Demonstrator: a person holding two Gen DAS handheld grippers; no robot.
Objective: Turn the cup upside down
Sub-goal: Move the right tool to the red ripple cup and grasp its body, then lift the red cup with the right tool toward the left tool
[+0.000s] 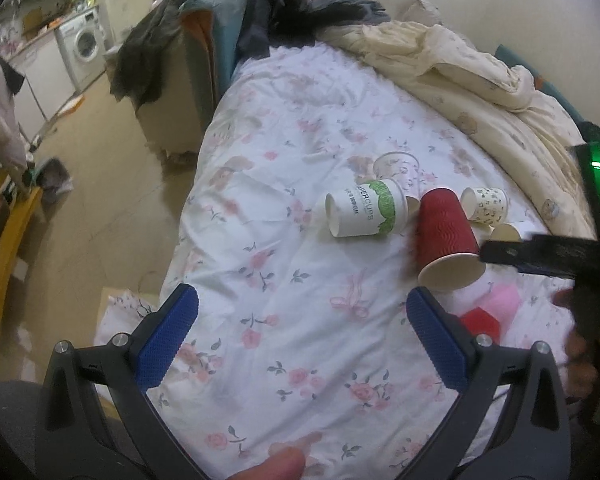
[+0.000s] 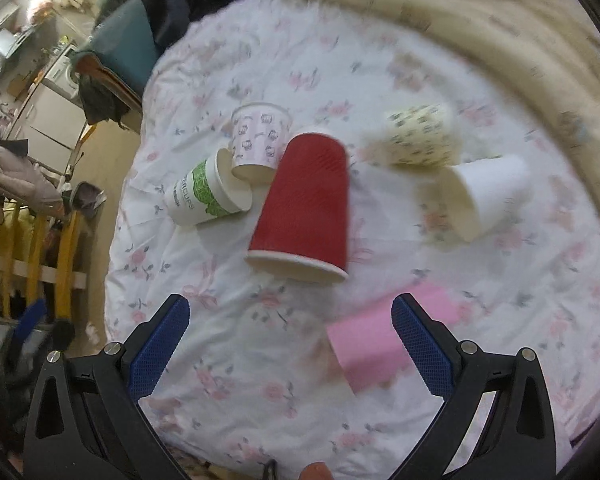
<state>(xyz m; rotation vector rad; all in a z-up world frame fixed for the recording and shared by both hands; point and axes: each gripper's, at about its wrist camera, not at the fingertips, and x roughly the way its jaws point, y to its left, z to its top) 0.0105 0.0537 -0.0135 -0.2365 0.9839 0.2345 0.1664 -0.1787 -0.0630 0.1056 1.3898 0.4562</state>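
Note:
A red ribbed paper cup (image 2: pixel 306 208) stands upside down on the floral bedsheet, rim down and slightly tilted; it also shows in the left wrist view (image 1: pixel 446 236). My right gripper (image 2: pixel 290 344) is open and empty, a little short of the red cup. My left gripper (image 1: pixel 302 332) is open and empty above the sheet, to the left of the red cup. The right gripper's black body (image 1: pixel 548 256) reaches in at the right of the left wrist view.
Other cups lie around: a white-and-green one (image 2: pixel 208 196), a pink-patterned one (image 2: pixel 260 140), a yellow-patterned one (image 2: pixel 420 136), a white one (image 2: pixel 488 192) and a pink one (image 2: pixel 380 344). A cream quilt (image 1: pixel 460 68) is bunched behind. The bed edge (image 1: pixel 188 200) drops to the floor at left.

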